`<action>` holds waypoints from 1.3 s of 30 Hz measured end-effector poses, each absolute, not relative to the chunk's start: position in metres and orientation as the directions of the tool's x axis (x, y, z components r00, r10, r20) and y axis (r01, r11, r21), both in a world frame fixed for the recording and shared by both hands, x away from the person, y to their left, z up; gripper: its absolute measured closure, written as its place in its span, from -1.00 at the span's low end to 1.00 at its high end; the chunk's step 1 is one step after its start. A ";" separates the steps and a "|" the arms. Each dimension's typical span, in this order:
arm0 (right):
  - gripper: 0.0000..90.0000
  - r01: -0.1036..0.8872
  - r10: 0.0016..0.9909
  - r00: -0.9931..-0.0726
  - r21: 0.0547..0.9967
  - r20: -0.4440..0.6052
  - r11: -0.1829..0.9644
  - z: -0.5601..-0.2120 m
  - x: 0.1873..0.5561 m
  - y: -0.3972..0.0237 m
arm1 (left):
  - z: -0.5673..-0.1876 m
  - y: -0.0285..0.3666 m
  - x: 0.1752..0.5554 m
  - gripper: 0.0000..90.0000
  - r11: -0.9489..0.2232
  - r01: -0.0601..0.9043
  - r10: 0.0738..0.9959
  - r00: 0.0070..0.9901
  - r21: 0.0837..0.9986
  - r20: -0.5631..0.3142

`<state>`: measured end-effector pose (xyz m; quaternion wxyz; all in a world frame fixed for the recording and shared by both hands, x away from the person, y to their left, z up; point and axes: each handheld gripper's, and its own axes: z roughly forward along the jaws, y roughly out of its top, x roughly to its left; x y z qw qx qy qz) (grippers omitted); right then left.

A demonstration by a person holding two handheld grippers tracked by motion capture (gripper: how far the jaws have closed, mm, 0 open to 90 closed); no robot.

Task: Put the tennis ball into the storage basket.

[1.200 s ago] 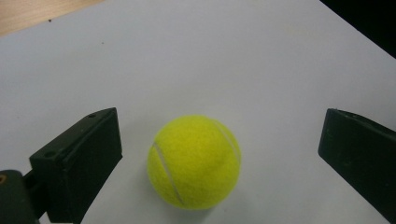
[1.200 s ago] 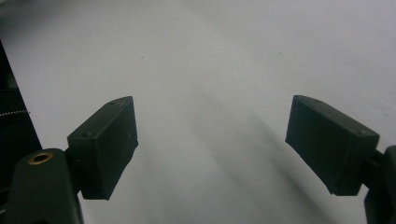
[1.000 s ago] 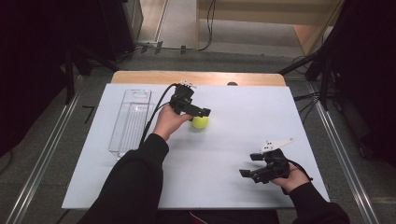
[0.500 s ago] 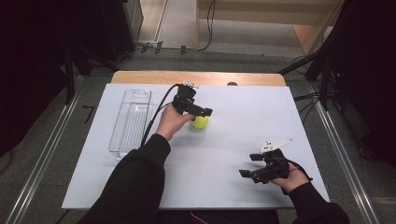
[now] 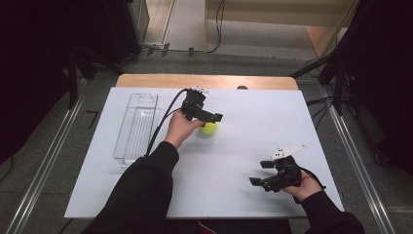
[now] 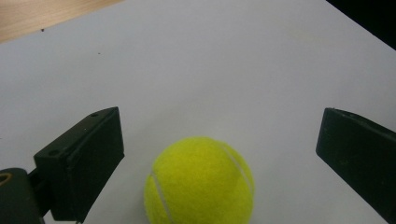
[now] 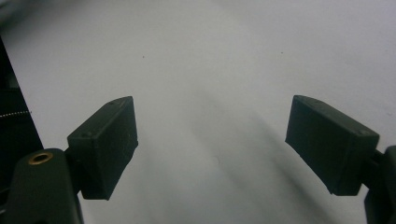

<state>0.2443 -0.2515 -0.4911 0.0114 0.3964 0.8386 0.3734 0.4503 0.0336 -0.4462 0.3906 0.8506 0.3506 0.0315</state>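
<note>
White board (image 5: 234,161) covers the table top and carries all items. Tennis ball (image 5: 209,127) lies on it, left of centre toward the far side, between the spread jaws of the left gripper (image 5: 210,122), with a gap on each side. Clear plastic tray (image 5: 136,126) lies at far left. Right gripper (image 5: 259,172) hovers at near right, jaws apart, holding nothing.

Looks like I'm working in some kind of lab or recording studio setup, not anyone's home. The table (image 5: 292,112) is covered in a plain white sheet, with metal floor rails (image 5: 46,165) down both sides, loose cables (image 5: 214,29) and dark stands (image 5: 336,63) around it.
</note>
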 end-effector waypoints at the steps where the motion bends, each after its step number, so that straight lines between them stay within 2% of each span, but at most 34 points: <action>1: -0.67 0.656 0.673 -0.685 0.636 0.277 0.406 -0.491 0.244 -0.252 | -0.447 0.033 0.450 -0.97 -0.449 0.573 0.621 0.752 0.686 -0.221; 9: -0.67 0.656 0.673 -0.686 0.635 0.276 0.408 -0.491 0.244 -0.252 | -0.451 0.034 0.450 -0.97 -0.436 0.566 0.619 0.753 0.700 -0.224; 39: -0.67 0.657 0.675 -0.685 0.633 0.274 0.410 -0.492 0.244 -0.252 | -0.473 0.035 0.451 -0.97 -0.463 0.597 0.628 0.743 0.655 -0.233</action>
